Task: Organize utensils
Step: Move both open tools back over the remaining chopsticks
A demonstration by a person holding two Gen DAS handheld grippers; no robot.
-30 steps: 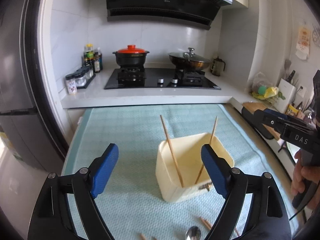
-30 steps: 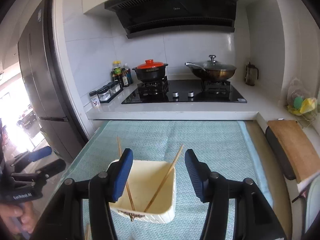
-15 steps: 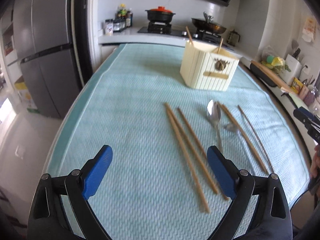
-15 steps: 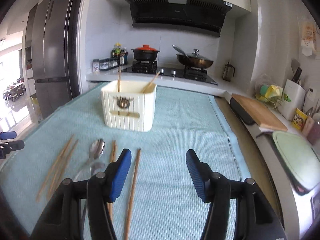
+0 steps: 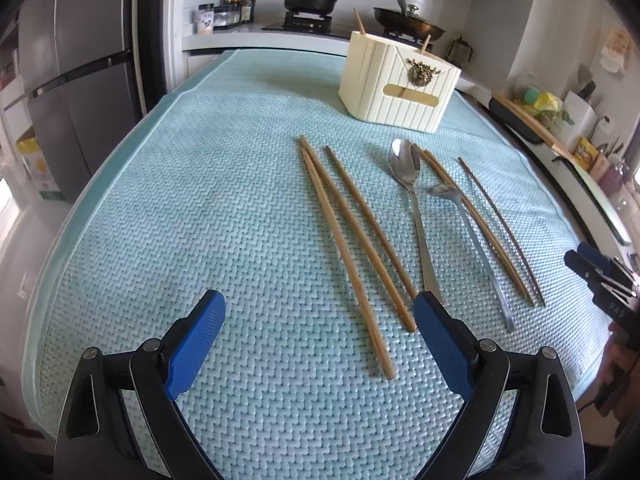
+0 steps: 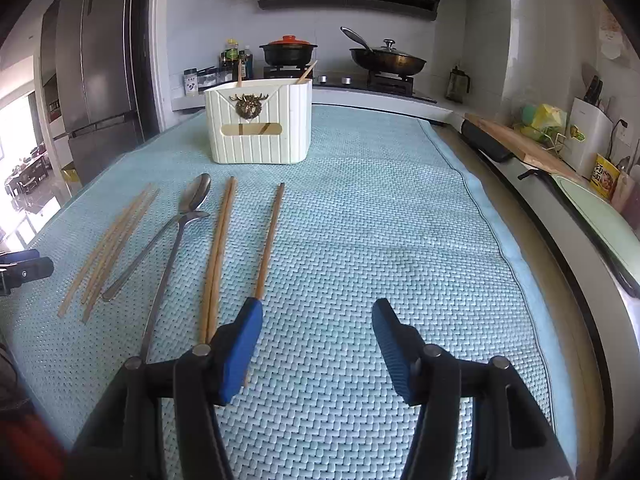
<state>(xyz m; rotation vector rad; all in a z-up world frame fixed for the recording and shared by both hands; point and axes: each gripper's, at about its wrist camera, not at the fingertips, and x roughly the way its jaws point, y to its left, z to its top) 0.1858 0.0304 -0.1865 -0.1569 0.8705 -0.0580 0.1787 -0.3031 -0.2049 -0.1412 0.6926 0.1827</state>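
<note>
Both grippers have dropped low and pulled back from the cream holder since a second ago, when each hung right over it. Left gripper [image 5: 318,312]: its jaws have just been opening and now stand wide, nothing between them. Right gripper [image 6: 318,318]: released too, its jaws parted over bare mat [image 6: 400,220].

Only the left view shows the right gripper's blue tips at its edge; the right view alone shows the wooden board [image 6: 520,140].

Slim bamboo chopsticks [image 5: 348,236] and two polished steel spoons [image 5: 412,200] lie loose on the woven teal mat, ahead of the jaws. Beyond them stands the ribbed holder [image 6: 260,120], brass stag emblem in front, two chopsticks inside.
</note>
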